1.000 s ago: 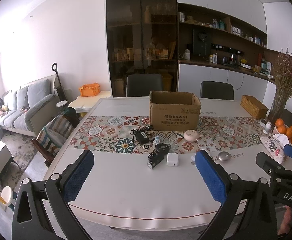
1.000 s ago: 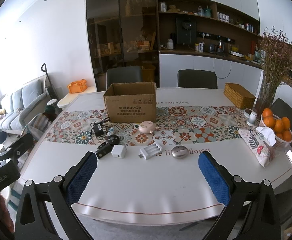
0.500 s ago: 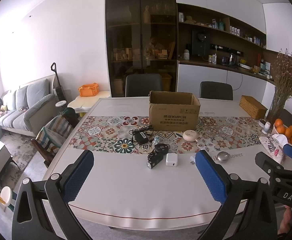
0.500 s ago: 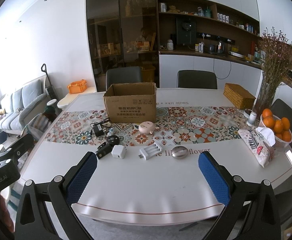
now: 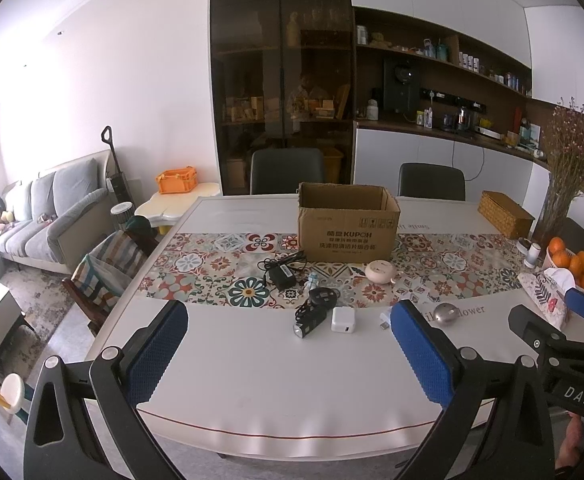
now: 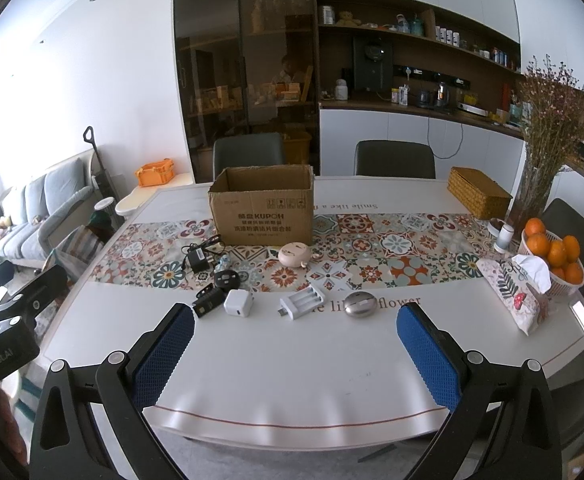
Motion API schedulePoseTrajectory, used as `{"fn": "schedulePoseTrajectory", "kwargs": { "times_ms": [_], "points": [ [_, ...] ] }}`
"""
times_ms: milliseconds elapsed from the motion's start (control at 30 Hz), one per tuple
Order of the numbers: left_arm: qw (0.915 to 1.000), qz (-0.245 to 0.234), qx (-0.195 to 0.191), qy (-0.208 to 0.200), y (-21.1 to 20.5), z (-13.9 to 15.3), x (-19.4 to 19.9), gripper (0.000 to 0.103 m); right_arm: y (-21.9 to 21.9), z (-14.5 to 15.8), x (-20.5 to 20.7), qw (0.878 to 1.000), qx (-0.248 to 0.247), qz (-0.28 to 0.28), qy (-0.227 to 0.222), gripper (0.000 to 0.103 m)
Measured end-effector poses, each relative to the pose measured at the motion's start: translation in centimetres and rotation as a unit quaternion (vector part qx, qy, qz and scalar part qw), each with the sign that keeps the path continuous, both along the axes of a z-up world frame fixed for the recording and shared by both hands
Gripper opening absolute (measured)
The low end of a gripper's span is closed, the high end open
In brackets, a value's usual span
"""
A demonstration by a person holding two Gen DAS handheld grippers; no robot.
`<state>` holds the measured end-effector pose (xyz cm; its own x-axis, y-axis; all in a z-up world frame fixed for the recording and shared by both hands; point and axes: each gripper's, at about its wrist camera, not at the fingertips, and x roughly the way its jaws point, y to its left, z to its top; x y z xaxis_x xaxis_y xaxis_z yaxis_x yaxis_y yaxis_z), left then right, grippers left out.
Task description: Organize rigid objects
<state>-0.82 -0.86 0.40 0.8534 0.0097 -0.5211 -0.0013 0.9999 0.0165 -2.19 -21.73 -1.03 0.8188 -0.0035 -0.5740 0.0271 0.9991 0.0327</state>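
Note:
An open cardboard box (image 5: 347, 226) (image 6: 263, 209) stands on the patterned runner at the table's middle. In front of it lie a black power adapter with cable (image 5: 283, 273) (image 6: 198, 259), a round pink case (image 5: 379, 270) (image 6: 294, 255), a black round device (image 5: 321, 295) (image 6: 226, 278), a small black flashlight-like item (image 5: 309, 322) (image 6: 208, 303), a white charger cube (image 5: 342, 319) (image 6: 238, 303), a white battery holder (image 6: 301, 301) and a silver oval case (image 5: 445, 314) (image 6: 359, 304). My left gripper (image 5: 288, 354) and right gripper (image 6: 295, 356) are open and empty above the table's near edge.
A wicker box (image 6: 479, 198), dried flowers in a vase (image 6: 539, 160), a basket of oranges (image 6: 553, 254) and a tissue pouch (image 6: 511, 292) stand at the right. Chairs (image 6: 393, 158) line the far side. A sofa (image 5: 44, 220) is at the left.

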Motion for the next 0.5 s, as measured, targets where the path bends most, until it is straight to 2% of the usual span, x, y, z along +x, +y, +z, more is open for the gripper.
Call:
{"fn": "schedulePoseTrajectory", "kwargs": {
  "times_ms": [500],
  "points": [
    [1.0000, -0.002, 0.001, -0.001, -0.20, 0.04, -0.07, 0.103, 0.08, -0.17, 0.12, 1.000, -0.001, 0.000, 0.000, 0.102]
  ]
}}
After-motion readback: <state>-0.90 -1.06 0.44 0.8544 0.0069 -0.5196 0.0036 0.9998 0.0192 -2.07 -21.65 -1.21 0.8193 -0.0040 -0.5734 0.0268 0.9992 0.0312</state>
